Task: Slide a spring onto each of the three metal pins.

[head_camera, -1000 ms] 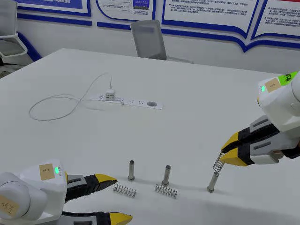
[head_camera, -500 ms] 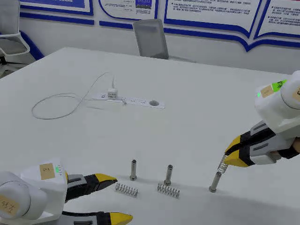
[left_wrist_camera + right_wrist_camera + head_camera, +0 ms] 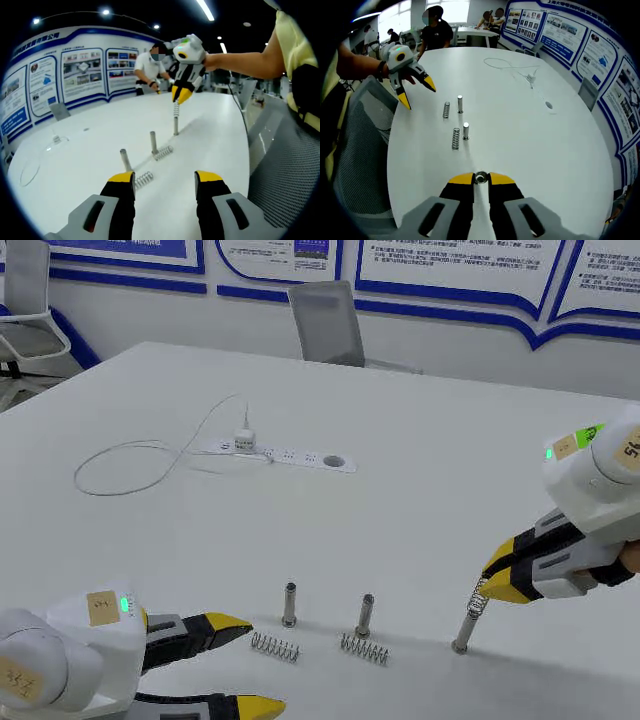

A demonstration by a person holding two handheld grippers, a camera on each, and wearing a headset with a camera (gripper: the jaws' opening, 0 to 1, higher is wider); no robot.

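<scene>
Near table (image 3: 420,450) front edge, left tool (image 3: 265,667) released; right tool (image 3: 486,582) grasping spring (image 3: 478,598) over rightmost pin (image 3: 463,632).

Three pins (image 3: 365,615), three springs (image 3: 275,647).

Three pins (image 3: 365,615) in a row on table (image 3: 450,460), two springs (image 3: 275,647) before them, power strip (image 3: 290,455) behind

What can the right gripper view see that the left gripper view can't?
Right gripper view: the spring end-on, a little ring in the shut right gripper, and the open left gripper. Left gripper view: that spring sideways, at the top of the third pin. Both: two bare pins, two loose springs beside them, and the white table.
</scene>
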